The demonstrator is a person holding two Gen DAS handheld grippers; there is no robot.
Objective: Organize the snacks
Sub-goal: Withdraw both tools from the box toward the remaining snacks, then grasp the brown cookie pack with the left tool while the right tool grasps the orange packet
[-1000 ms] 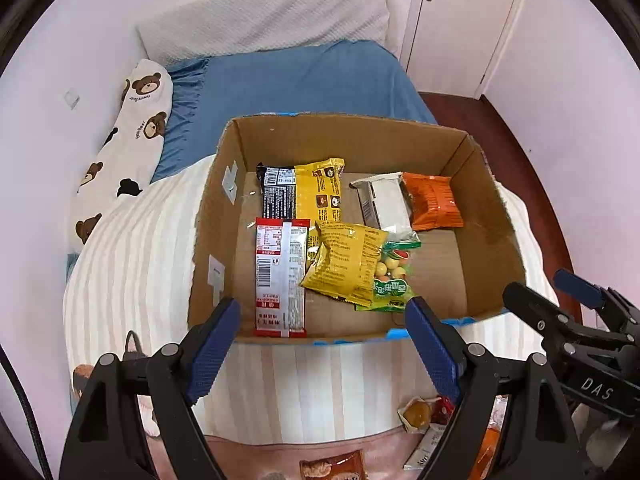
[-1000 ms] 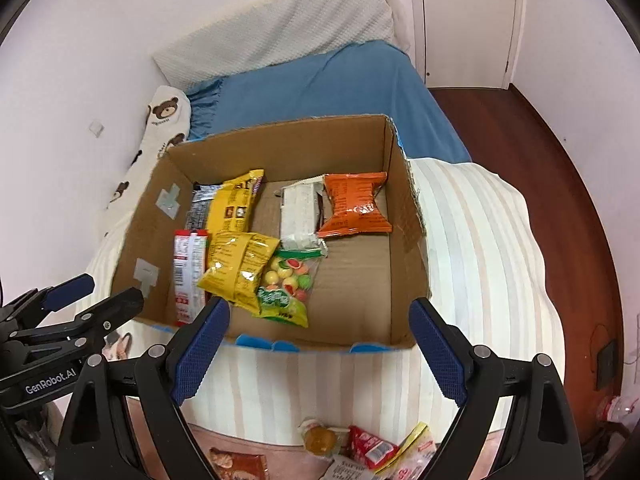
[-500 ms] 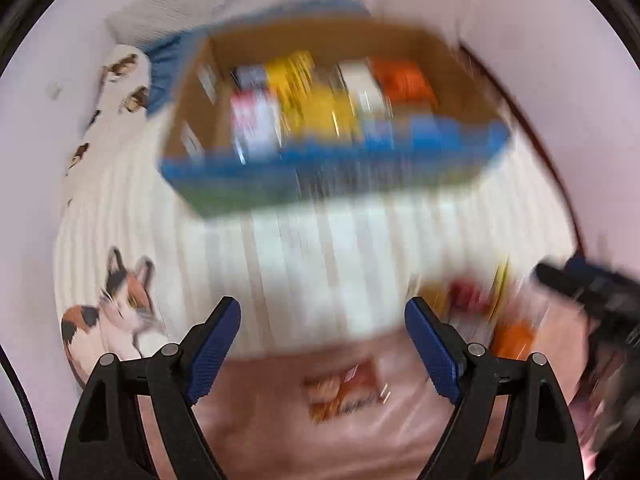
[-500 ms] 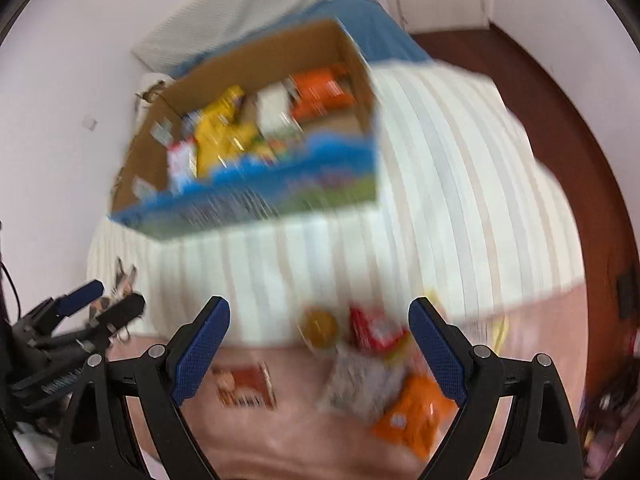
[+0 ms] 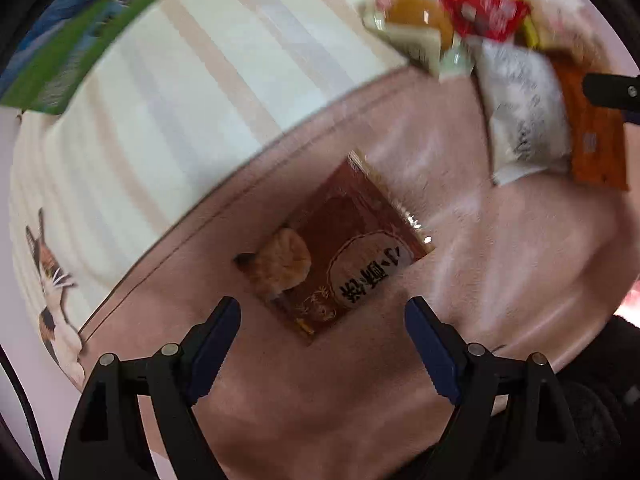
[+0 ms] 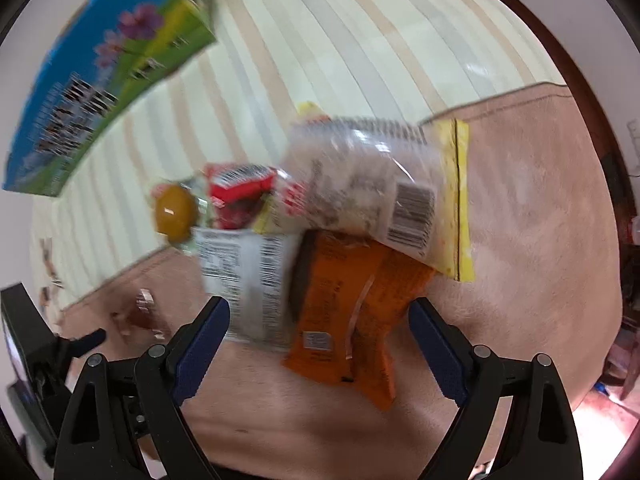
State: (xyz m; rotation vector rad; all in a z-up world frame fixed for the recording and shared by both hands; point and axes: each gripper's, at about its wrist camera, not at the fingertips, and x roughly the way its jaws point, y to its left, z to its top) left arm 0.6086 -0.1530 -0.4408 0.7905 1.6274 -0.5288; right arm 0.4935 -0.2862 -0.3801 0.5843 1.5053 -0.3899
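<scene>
We hold the left tongs wide open and empty over a brown packet lying alone on the pink blanket. Our right tongs, also spread and empty, hover above an orange packet in the snack pile; the box sits far left.

Left hand-held gripper spread wide above brown snack packet on pink blanket, mixed snacks beyond

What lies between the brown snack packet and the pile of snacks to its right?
In the left wrist view, only bare pink blanket separates the brown packet from the pile.
</scene>
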